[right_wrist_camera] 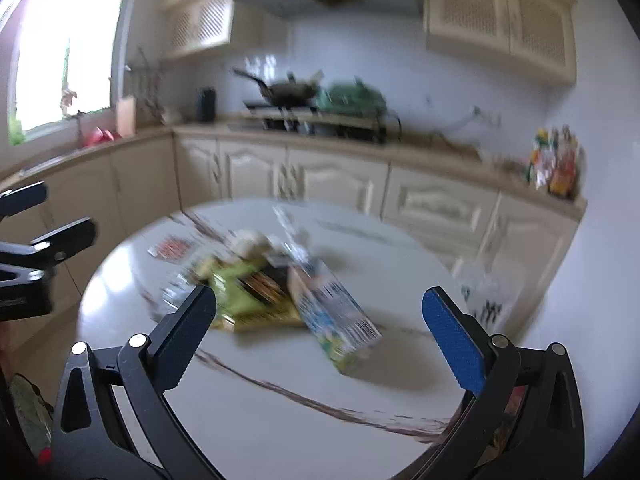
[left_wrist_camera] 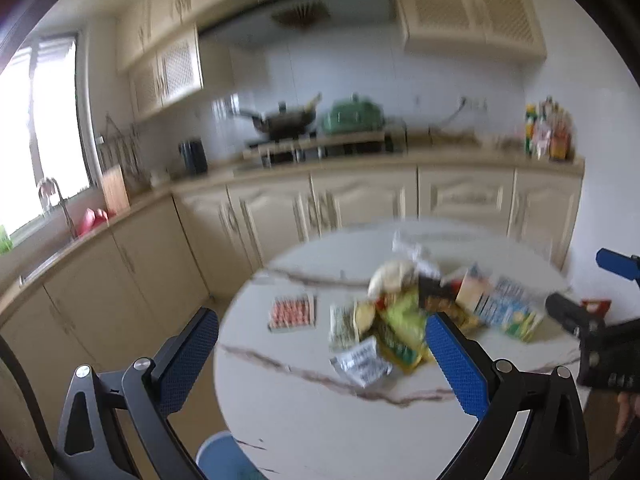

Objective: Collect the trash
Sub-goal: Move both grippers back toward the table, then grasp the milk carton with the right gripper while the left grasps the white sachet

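Note:
A pile of trash sits on a round white marble table [left_wrist_camera: 304,420]: green and yellow snack wrappers [left_wrist_camera: 400,328], a silver foil packet [left_wrist_camera: 360,362], a crumpled white ball [left_wrist_camera: 390,276] and a blue-and-white carton [left_wrist_camera: 506,308]. A flat red-patterned packet [left_wrist_camera: 292,312] lies apart to the left. My left gripper [left_wrist_camera: 322,340] hovers open above the table's near side, nothing between its fingers. In the right wrist view the carton [right_wrist_camera: 338,312] lies tipped in front of the wrappers [right_wrist_camera: 240,284]. My right gripper [right_wrist_camera: 320,312] is open and empty, short of the pile. Both views are motion-blurred.
Cream kitchen cabinets [left_wrist_camera: 360,200] run behind the table, with a wok [left_wrist_camera: 286,120] and a green pot [left_wrist_camera: 352,114] on the stove. Bottles [left_wrist_camera: 548,128] stand at the counter's right end. A blue round object [left_wrist_camera: 224,456] sits below the table's near edge.

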Available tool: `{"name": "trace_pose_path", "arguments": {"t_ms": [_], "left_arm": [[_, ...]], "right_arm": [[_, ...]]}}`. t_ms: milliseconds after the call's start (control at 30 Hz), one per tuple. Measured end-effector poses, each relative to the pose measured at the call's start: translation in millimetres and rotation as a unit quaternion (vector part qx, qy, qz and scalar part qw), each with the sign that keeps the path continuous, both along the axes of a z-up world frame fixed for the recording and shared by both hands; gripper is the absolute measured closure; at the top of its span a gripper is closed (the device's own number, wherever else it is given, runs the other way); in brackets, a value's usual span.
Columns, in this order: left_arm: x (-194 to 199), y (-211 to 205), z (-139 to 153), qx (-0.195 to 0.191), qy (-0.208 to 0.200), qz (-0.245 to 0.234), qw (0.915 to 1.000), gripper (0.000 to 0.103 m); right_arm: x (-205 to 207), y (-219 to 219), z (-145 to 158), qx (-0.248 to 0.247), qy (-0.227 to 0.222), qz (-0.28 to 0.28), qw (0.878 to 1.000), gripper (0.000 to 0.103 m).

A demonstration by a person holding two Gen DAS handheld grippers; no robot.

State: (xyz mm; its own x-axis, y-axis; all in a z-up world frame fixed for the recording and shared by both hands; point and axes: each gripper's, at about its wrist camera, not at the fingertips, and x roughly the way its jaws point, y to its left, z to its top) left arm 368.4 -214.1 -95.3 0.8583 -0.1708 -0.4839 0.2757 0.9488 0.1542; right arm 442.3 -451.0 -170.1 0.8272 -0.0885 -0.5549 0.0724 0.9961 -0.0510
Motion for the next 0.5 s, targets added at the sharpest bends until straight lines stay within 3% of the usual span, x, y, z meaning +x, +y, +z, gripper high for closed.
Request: {"name": "trace_pose_path", "arguments": {"t_ms": [233, 367, 433, 467, 500], "left_arm": [[71, -30, -17, 0.005, 0.082, 0.016, 0.9965, 0.001], [93, -29, -37, -0.003, 0.118, 0.02, 0.9928, 0.001], [103, -28, -44, -0.01, 0.136, 0.023, 0.9904, 0.001], [105, -27, -46, -0.012, 0.14, 0.025, 0.9898, 0.001], [112, -27, -50, -0.015, 0.148, 0.028, 0.9885, 0.001]], "right_arm": [[59, -38, -66, 0.025, 0.095, -0.009, 0.995, 0.0], [77, -42, -85, 0.017, 0.129, -0.002, 0.991, 0.0], [80, -43, -88, 0.018, 0.133, 0.007, 0.991, 0.008], [81, -45, -90, 0.028, 0.139, 0.017, 0.99, 0.019], [82, -46, -90, 0.032, 0.142, 0.02, 0.989, 0.038]]}}
